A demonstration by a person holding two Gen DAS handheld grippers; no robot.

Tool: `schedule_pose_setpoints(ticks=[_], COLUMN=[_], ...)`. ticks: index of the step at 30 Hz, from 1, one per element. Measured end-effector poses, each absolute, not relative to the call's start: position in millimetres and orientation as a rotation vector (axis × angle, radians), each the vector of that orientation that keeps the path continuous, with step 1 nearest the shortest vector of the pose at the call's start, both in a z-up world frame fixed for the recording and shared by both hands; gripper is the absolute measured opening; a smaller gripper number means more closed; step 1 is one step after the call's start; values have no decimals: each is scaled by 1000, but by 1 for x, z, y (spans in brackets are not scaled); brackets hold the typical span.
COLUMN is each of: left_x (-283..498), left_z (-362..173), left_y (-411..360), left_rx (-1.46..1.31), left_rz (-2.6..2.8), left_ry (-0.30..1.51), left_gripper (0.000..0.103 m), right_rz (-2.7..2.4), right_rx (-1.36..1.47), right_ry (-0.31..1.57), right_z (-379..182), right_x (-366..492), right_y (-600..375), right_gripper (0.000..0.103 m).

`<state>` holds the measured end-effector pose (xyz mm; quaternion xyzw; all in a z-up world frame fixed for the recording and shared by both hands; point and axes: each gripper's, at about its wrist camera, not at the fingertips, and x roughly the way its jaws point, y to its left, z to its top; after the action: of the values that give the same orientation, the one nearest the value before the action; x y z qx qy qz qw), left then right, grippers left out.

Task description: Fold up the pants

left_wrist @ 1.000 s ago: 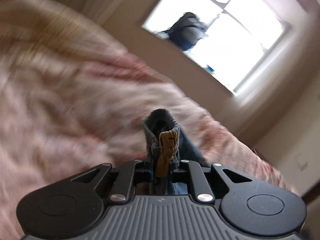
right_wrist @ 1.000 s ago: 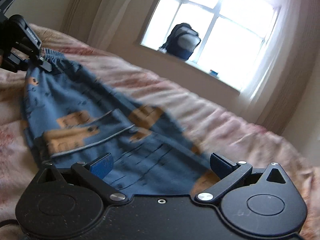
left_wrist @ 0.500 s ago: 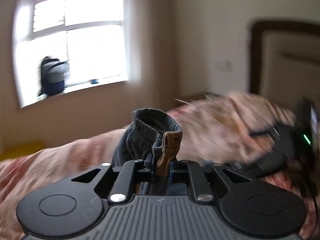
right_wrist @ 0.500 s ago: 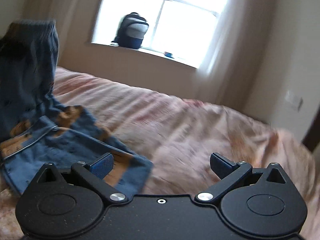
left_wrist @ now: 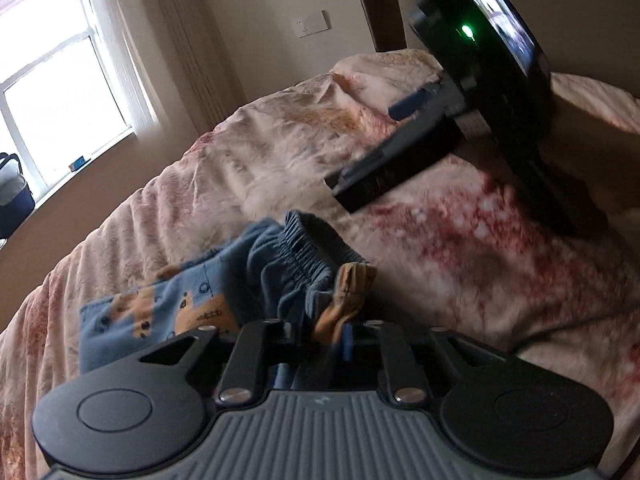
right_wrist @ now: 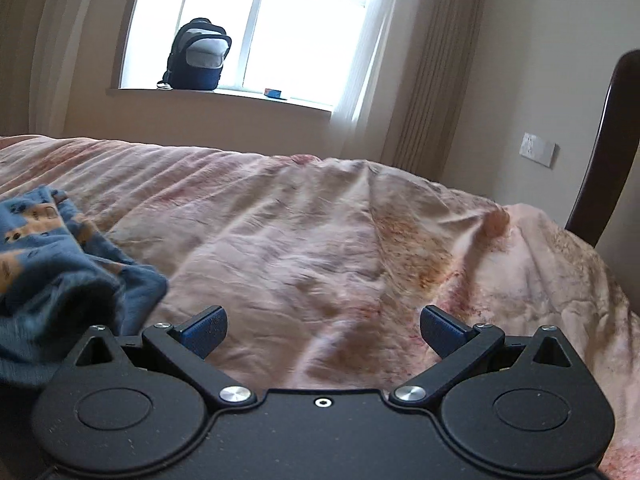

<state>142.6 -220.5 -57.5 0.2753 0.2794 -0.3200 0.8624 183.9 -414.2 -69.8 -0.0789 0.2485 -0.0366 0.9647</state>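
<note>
Blue pants (left_wrist: 208, 300) printed with orange shapes lie bunched on a pink bedspread (left_wrist: 460, 264), with their gathered elastic waistband nearest the left gripper (left_wrist: 332, 332). That gripper's jaws are closed tight on the waistband and an orange fold of the cloth. Beyond the pants, the right gripper (left_wrist: 404, 108) hovers just above bare bedspread, well apart from the cloth. Seen from its own camera, the right gripper (right_wrist: 322, 330) has its jaws spread wide with nothing between them. The pants (right_wrist: 60, 264) sit crumpled to its left, with one edge beside its left finger. Wrinkled bedspread (right_wrist: 320, 232) stretches ahead of the pants to the far edge of the bed, below a window (right_wrist: 256, 28) with a backpack (right_wrist: 198, 56) on its sill.
</note>
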Motion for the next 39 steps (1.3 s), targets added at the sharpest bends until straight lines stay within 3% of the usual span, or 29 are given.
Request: schedule_pose_setpoints(ticks=[1, 3, 5, 6, 13, 15, 18, 26, 31, 34, 39], left_x=[140, 135, 133, 135, 146, 147, 154, 179, 162, 160, 170], left_z=[-58, -55, -48, -43, -22, -15, -6, -21, -58, -71, -66], left_y=[-218, -212, -202, -196, -118, -92, -66, -67, -72, -61, -45], left_rx=[578, 557, 513, 477, 140, 36, -47, 82, 205, 249, 176], left_rz=[-680, -698, -707, -712, -511, -451, -326, -203, -201, -247, -298], left_ry=[581, 574, 582, 593, 668, 650, 585, 515, 567, 548, 601], left_gripper=[38, 68, 85, 88, 96, 102, 103, 103, 103, 103, 103], right_rz=[-74, -71, -69, -67, -101, -128, -159, -190, -124, -129, -106], right_rx=[-152, -137, -128, -127, -171, -200, -224, -334, -511, -616, -558], right_ry=[504, 505, 505, 503, 418, 404, 370, 340, 423, 372, 381], right_z=[-71, -72, -72, -72, -71, -70, -59, -41, -75, -90, -85], right_x=[185, 187, 188, 188, 183, 180, 167, 144, 135, 115, 99], right_y=[-416, -420, -422, -421, -411, -406, -394, -297, -243, -246, -278], right_gripper=[102, 102, 102, 102, 103, 102, 103, 102, 102, 102, 102])
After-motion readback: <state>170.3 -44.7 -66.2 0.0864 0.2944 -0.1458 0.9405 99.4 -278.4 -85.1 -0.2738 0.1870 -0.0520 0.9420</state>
